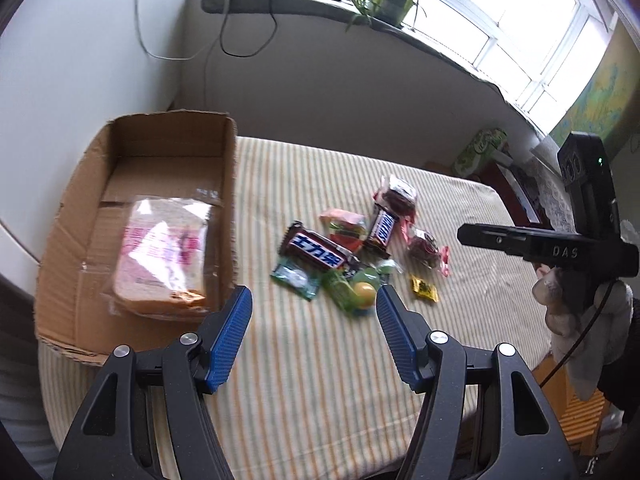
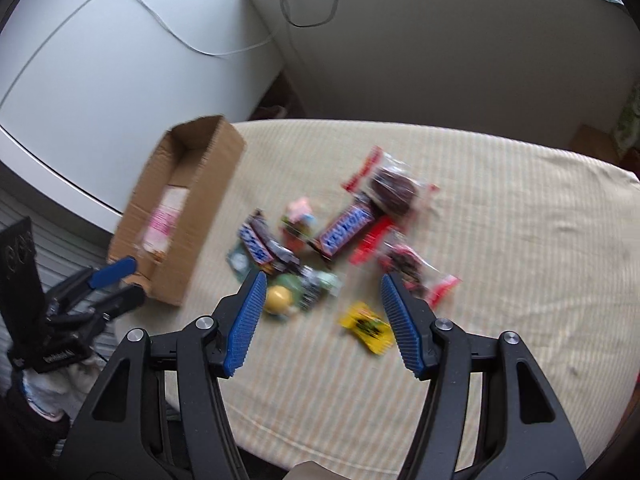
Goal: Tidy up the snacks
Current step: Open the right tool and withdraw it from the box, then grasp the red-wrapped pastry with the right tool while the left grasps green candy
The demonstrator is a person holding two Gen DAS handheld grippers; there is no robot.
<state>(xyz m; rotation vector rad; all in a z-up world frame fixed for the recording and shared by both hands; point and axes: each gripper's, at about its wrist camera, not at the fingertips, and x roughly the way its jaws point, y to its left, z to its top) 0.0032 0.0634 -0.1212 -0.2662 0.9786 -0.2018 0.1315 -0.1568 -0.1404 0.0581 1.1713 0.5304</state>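
Observation:
A pile of snacks lies on the striped tablecloth (image 1: 320,360): two Snickers bars (image 1: 316,250) (image 2: 346,230), a yellow ball candy (image 1: 364,291) (image 2: 277,298), a small yellow packet (image 1: 424,289) (image 2: 366,326), and dark cakes in clear wrappers (image 1: 396,192) (image 2: 394,190). An open cardboard box (image 1: 80,280) (image 2: 208,200) at the left holds a wrapped bread slice (image 1: 164,256). My left gripper (image 1: 314,300) is open and empty above the near side of the pile. My right gripper (image 2: 322,284) is open and empty over the pile's front.
The right gripper's body (image 1: 560,248) shows at the right of the left wrist view; the left gripper (image 2: 116,284) shows low left in the right wrist view. A white appliance (image 2: 100,92) stands behind the box. A windowsill with a plant (image 1: 388,0) runs along the wall.

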